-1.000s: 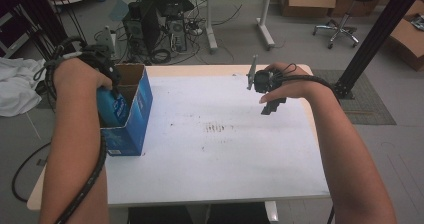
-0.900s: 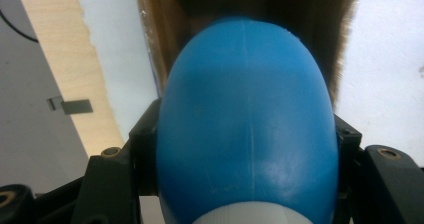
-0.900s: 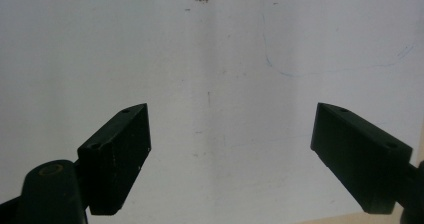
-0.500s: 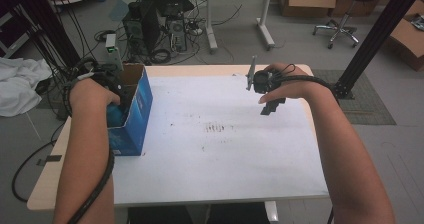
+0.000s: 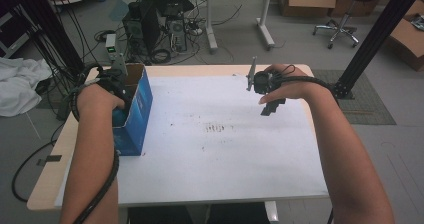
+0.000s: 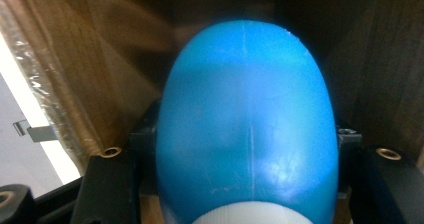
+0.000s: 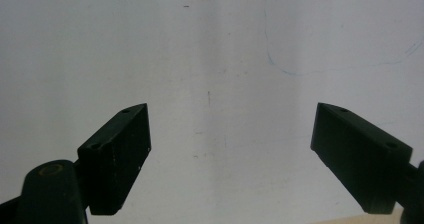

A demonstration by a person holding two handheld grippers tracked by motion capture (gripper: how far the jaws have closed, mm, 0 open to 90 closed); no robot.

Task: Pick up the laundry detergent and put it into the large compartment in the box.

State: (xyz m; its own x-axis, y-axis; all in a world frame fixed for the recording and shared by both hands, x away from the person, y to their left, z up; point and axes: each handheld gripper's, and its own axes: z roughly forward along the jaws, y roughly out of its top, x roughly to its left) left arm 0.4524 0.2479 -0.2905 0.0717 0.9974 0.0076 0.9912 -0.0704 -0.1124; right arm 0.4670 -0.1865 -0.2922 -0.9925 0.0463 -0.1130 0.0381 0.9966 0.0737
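My left tongs (image 5: 119,91) are down inside the open blue cardboard box (image 5: 139,109) that stands at the left edge of the worktop (image 5: 225,154). From above, my left hand (image 5: 97,96) sits over the box's mouth and hides the jaws. In the left gripper view the two black jaws stand on either side of a blue bottle (image 6: 247,129) with a white cap at its lower end, and they press against its flanks: the left tongs (image 6: 245,184) are clamped on it, held apart by the width of the bottle's body. The bottle is inside the box, with brown cardboard walls rising behind it and to both sides. Whether its far end touches the box's floor I cannot tell.

My right tongs (image 5: 272,106) hover above the white worktop toward its far right part, well apart from the box. In the right gripper view the right tongs (image 7: 230,149) stand spread wide, with nothing between the jaws and bare, lightly marked worktop beneath them. They touch nothing.
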